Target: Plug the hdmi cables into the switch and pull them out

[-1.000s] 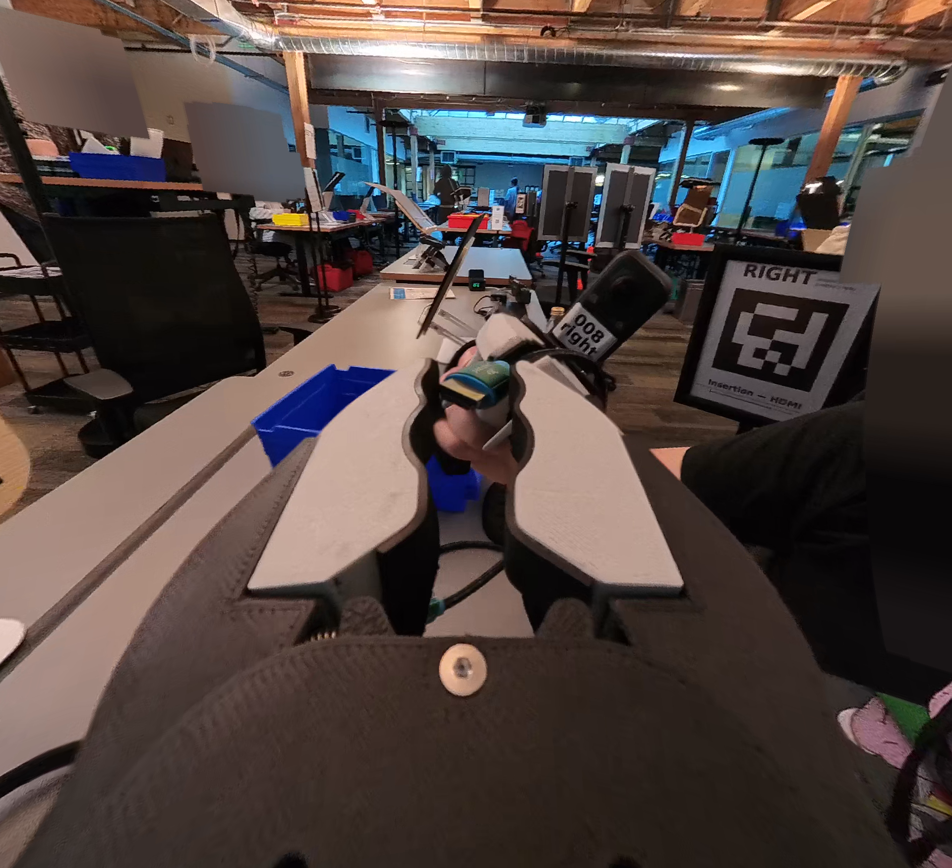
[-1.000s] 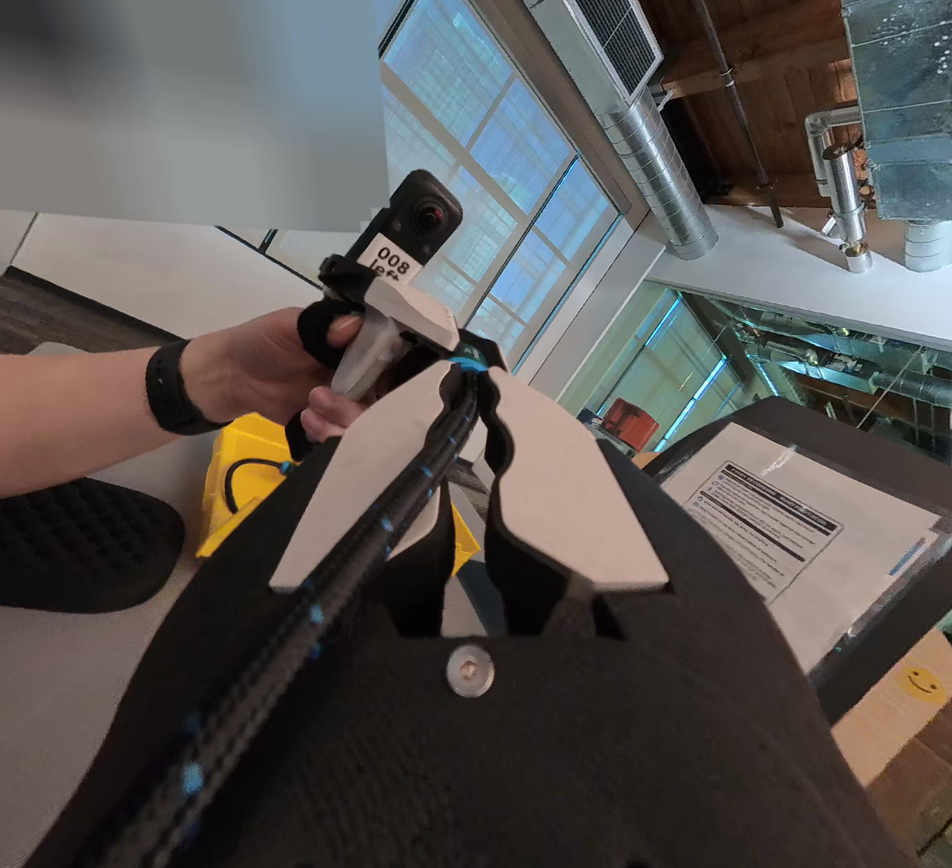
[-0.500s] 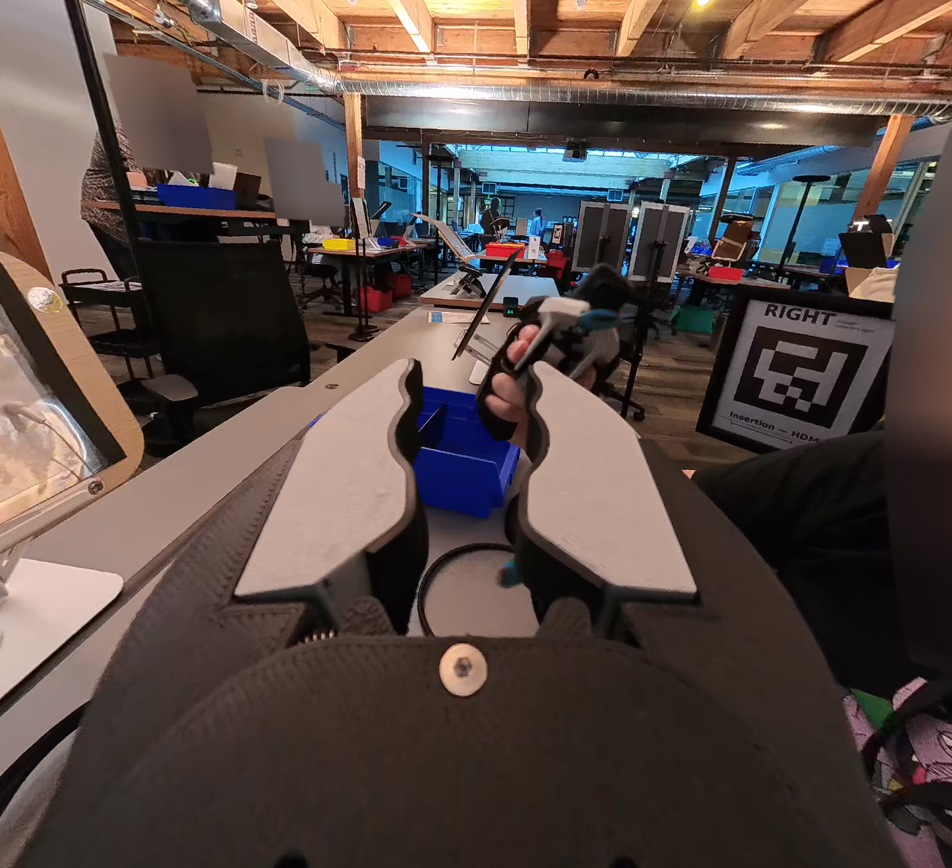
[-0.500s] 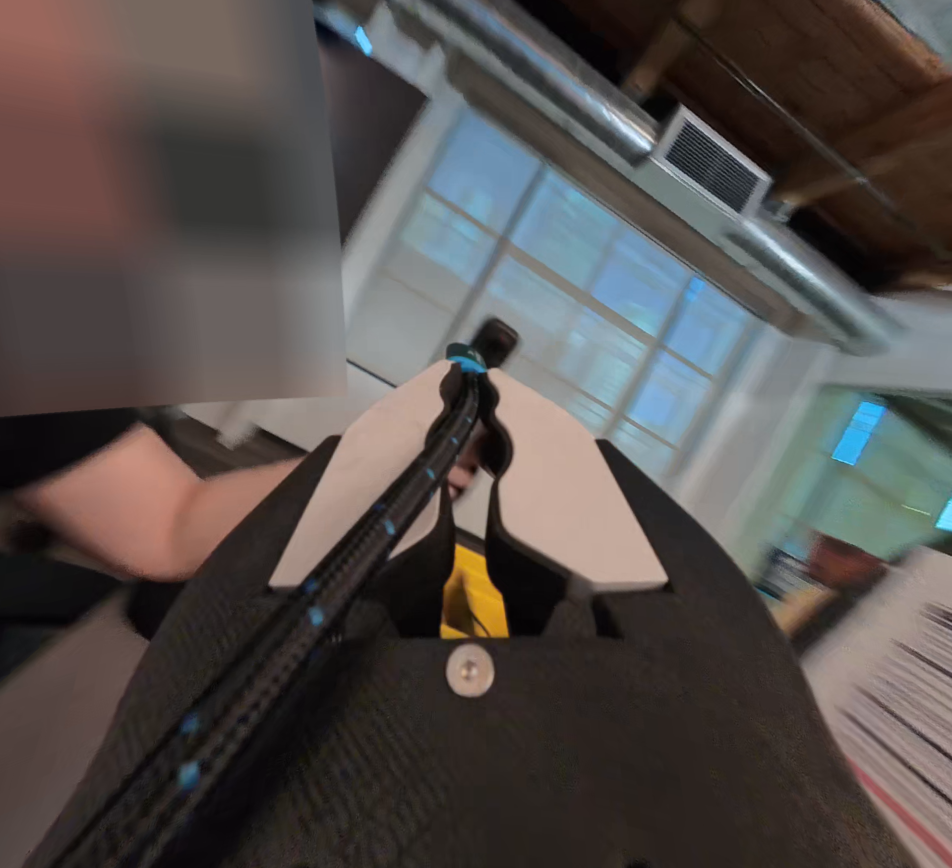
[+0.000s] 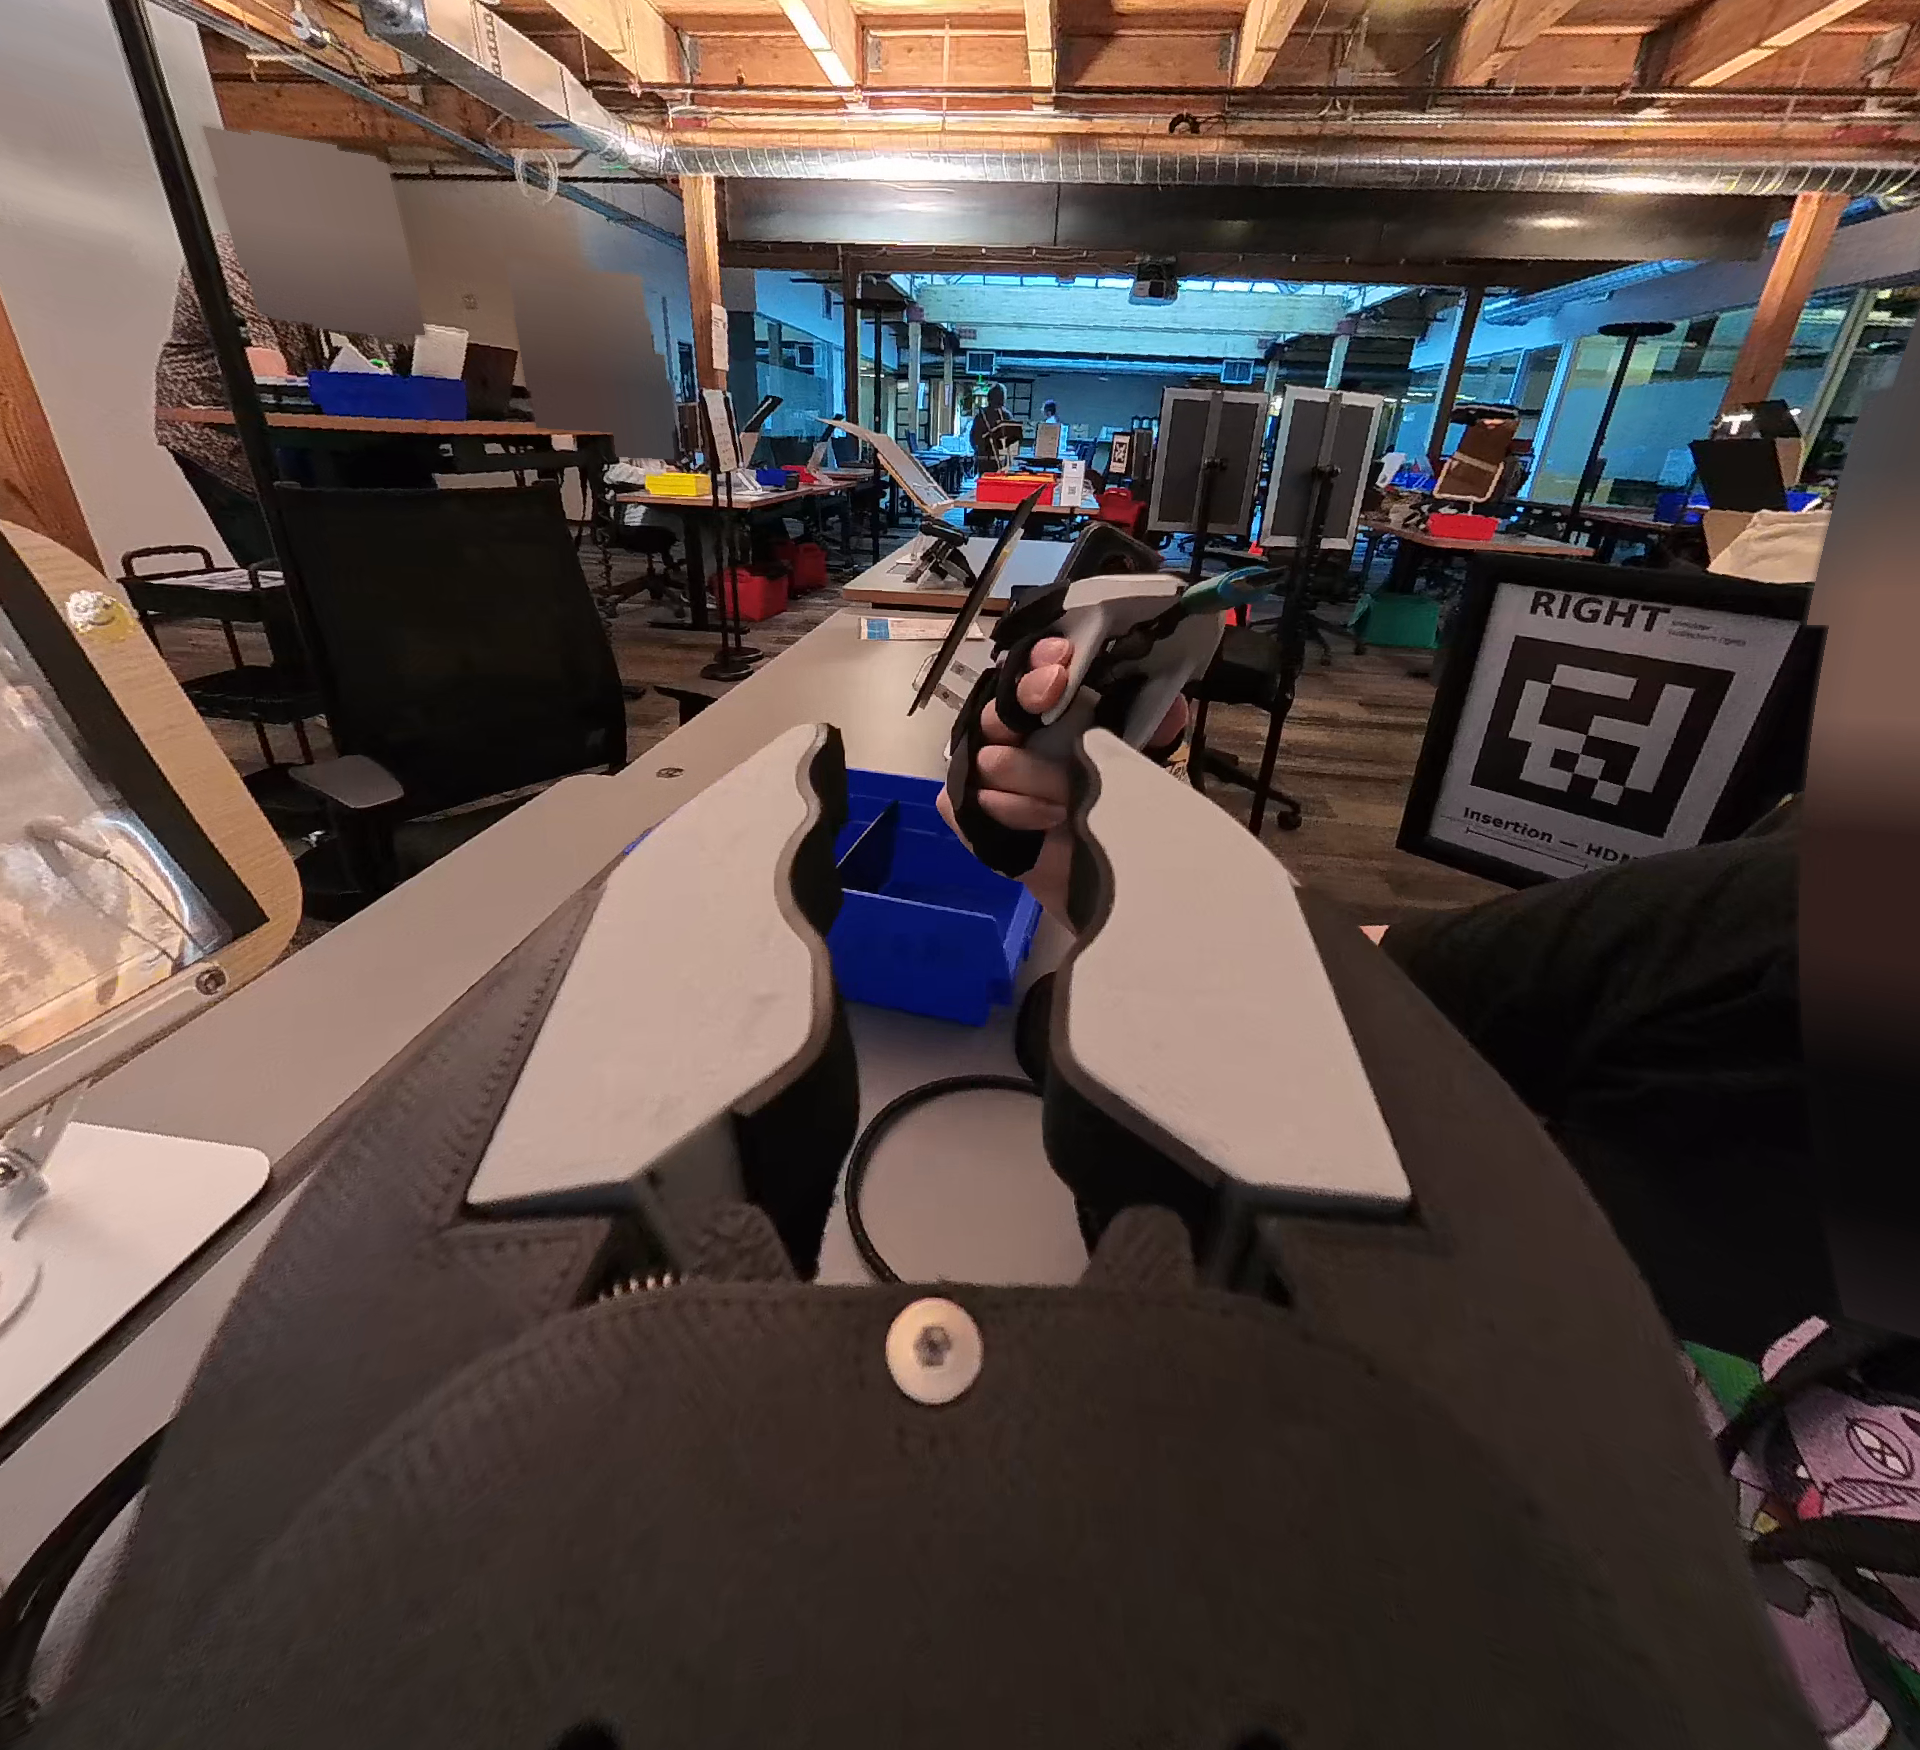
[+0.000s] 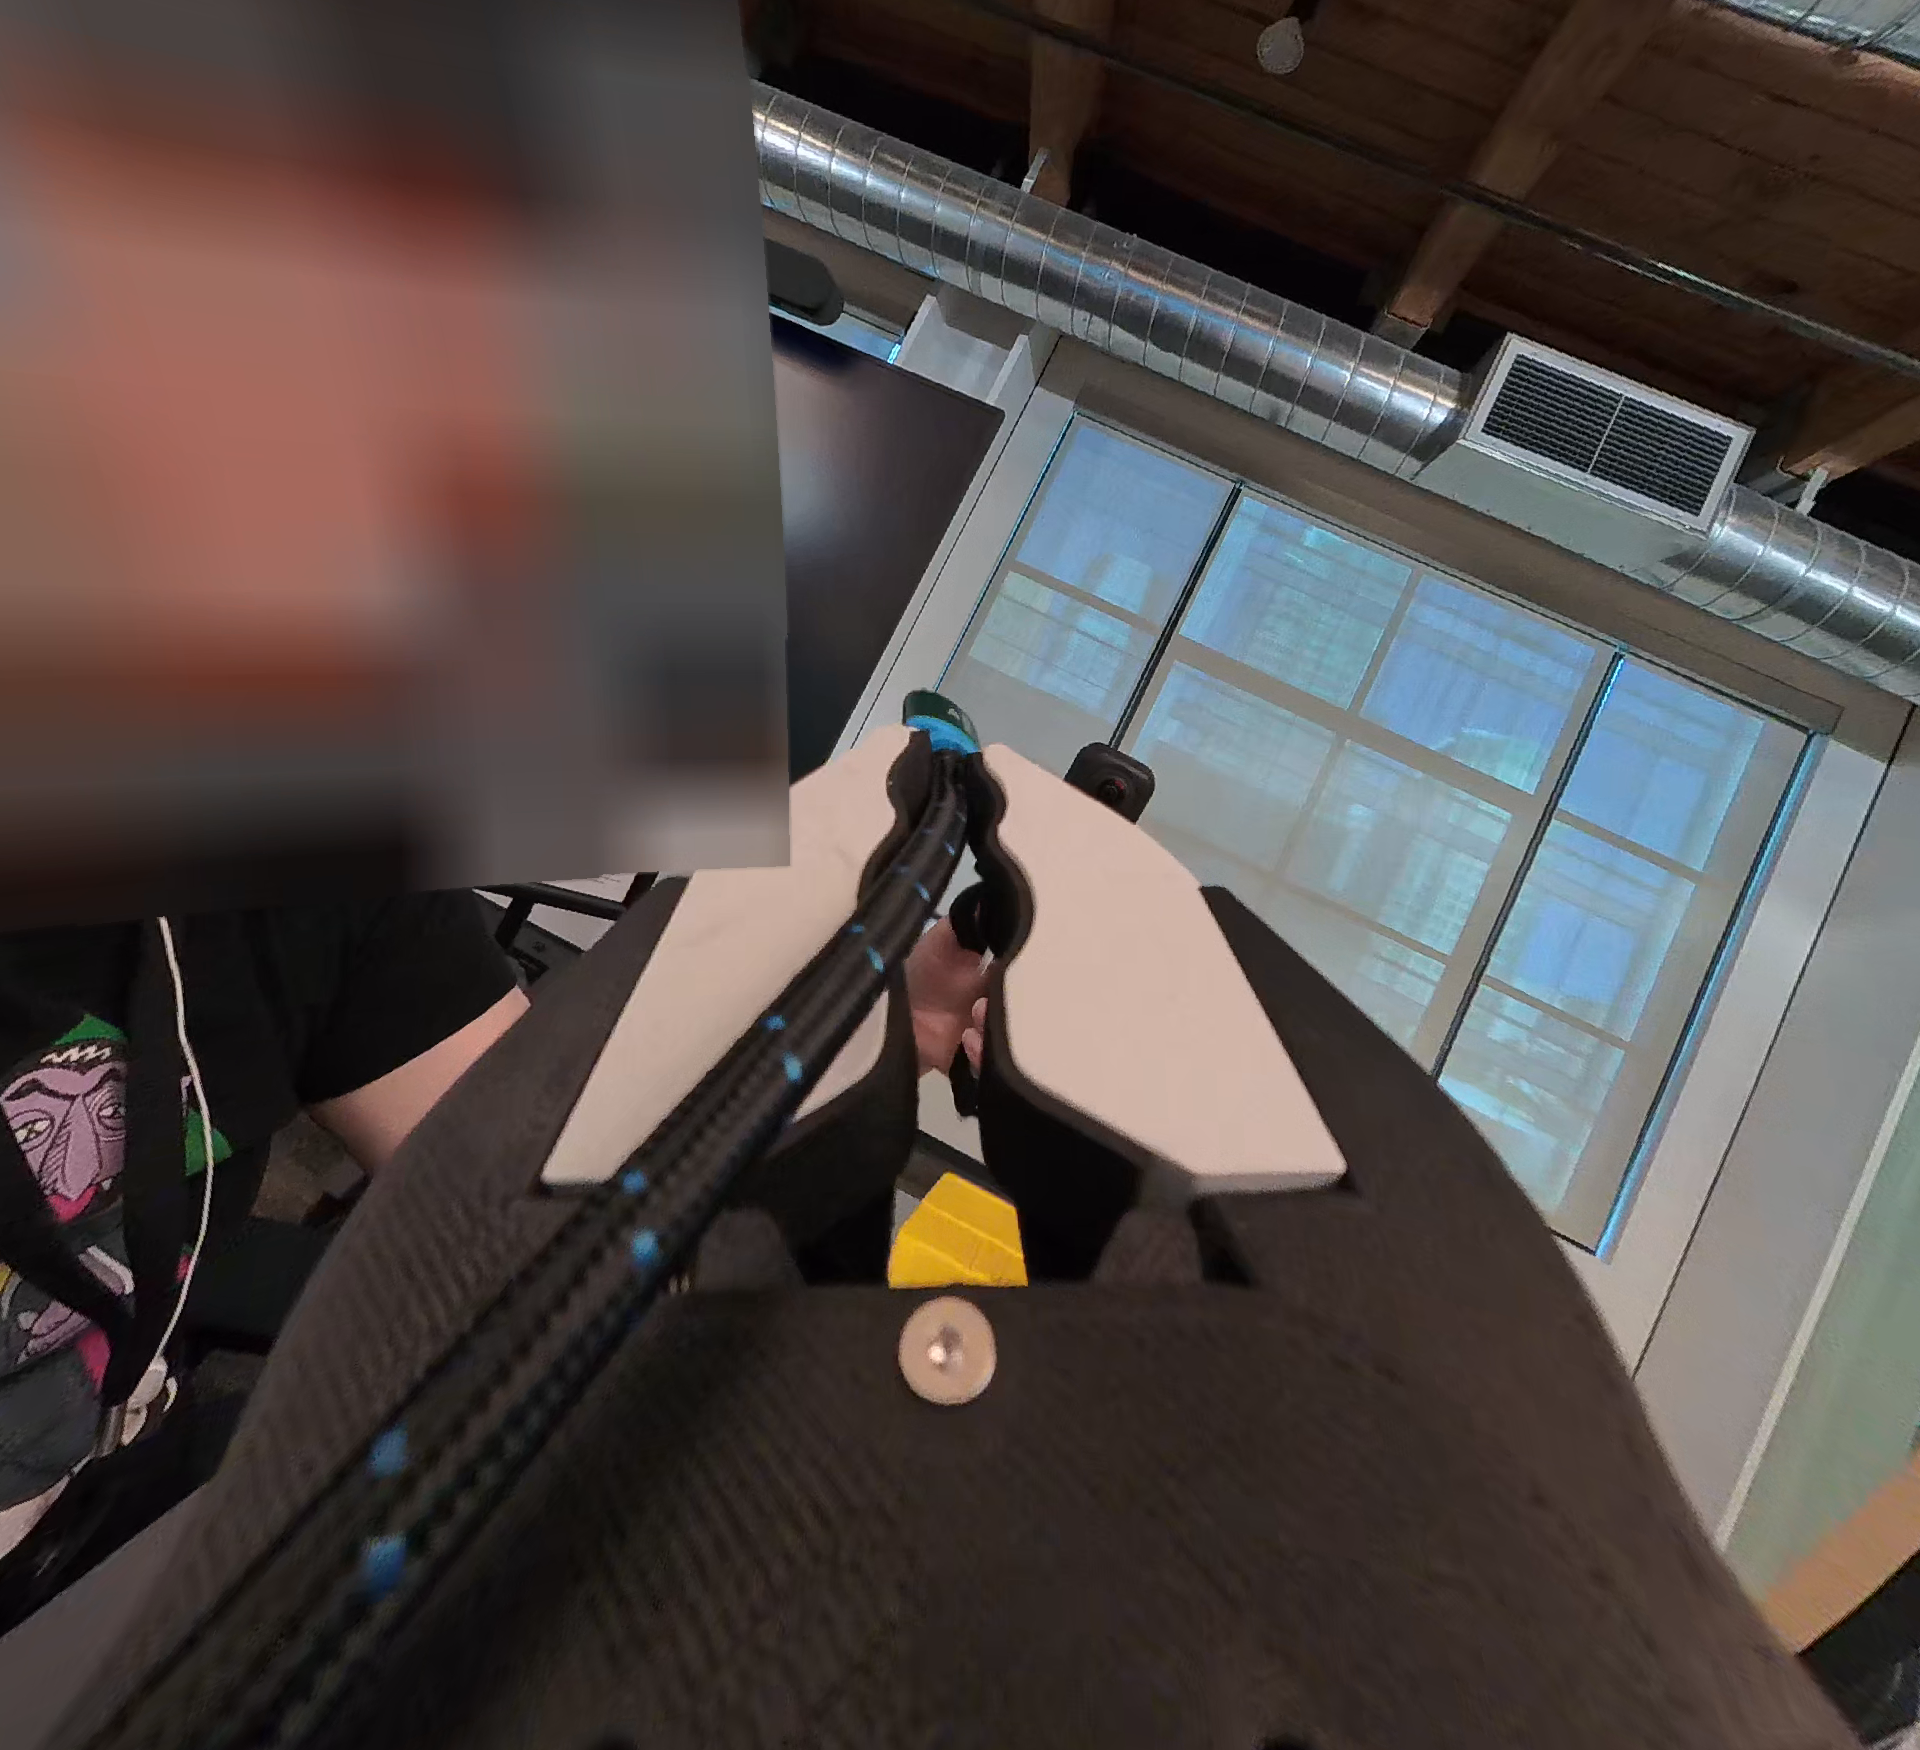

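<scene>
HDMI cable [image 6: 665,1212], black braid w/ blue flecks, runs up over my right gripper [image 6: 943,750] and is pinched tight btwn its fingers; the teal plug end [image 6: 935,713] pokes out past the tips, aimed at the window. Grey table [image 5: 436,942] below carries a blue bin [image 5: 925,911] w/ a divider, and a black cable loop [image 5: 883,1139] lies just beside it. My left gripper [image 5: 951,770] hangs above that loop, jaws apart, holding nothing. Yellow bin [image 6: 961,1233] shows btwn the right fingers. Can't see the switch.
</scene>
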{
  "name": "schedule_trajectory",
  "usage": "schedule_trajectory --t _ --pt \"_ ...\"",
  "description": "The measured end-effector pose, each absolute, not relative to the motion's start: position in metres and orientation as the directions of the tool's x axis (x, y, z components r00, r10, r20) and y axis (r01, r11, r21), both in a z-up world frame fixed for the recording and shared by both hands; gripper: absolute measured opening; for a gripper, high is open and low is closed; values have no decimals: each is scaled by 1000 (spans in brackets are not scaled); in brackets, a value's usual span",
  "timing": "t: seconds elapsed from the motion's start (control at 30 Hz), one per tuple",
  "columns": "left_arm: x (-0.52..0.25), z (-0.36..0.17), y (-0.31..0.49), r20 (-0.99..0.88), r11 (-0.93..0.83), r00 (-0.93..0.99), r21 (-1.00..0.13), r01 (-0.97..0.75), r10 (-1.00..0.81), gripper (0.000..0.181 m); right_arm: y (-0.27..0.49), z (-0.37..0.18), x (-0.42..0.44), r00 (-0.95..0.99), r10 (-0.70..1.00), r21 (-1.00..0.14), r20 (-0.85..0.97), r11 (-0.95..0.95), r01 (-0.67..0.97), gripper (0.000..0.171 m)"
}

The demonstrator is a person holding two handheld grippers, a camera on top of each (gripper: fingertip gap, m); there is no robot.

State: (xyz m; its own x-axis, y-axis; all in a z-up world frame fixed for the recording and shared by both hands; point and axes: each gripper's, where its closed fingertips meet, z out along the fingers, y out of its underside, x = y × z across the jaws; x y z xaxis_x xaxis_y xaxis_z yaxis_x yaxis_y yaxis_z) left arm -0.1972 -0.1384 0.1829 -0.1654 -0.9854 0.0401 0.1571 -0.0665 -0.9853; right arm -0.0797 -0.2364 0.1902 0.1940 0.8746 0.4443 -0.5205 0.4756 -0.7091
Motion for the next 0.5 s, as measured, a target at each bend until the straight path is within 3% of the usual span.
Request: schedule_trajectory --t 0.03,0.5 --pt "-197 183 -138 42 -68 -167 -985 157 -985 40 -236 189 -80 195 873 -710 447 479 -516 5" --pt "-190 174 -142 43 -62 -186 -993 98 -982 42 -232 189 -74 196 877 -707 439 471 -527 5"
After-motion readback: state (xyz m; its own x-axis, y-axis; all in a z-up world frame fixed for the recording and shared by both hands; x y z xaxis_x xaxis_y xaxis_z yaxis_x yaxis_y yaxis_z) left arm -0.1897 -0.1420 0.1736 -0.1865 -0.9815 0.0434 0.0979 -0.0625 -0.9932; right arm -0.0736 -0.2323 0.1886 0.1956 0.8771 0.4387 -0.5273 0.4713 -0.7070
